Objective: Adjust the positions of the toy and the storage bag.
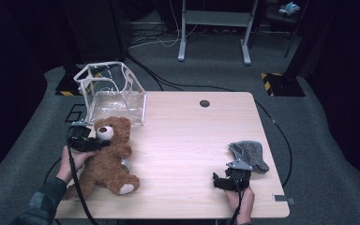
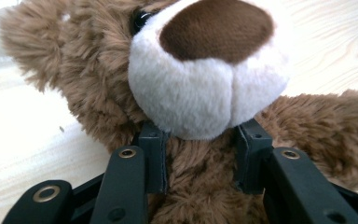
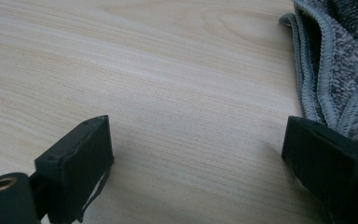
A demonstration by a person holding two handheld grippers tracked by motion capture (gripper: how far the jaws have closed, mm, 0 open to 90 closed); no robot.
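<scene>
— Brown plush: we see the teddy bear lying on the surface; our left tool clamps its neck.
— Our right tool gapes empty beside the grey cloth.

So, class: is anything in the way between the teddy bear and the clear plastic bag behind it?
Nothing visible. The teddy bear lies just in front of the clear bag, with only bare table between them. The left gripper has its jaws on either side of the bear's neck, below the snout.
</scene>
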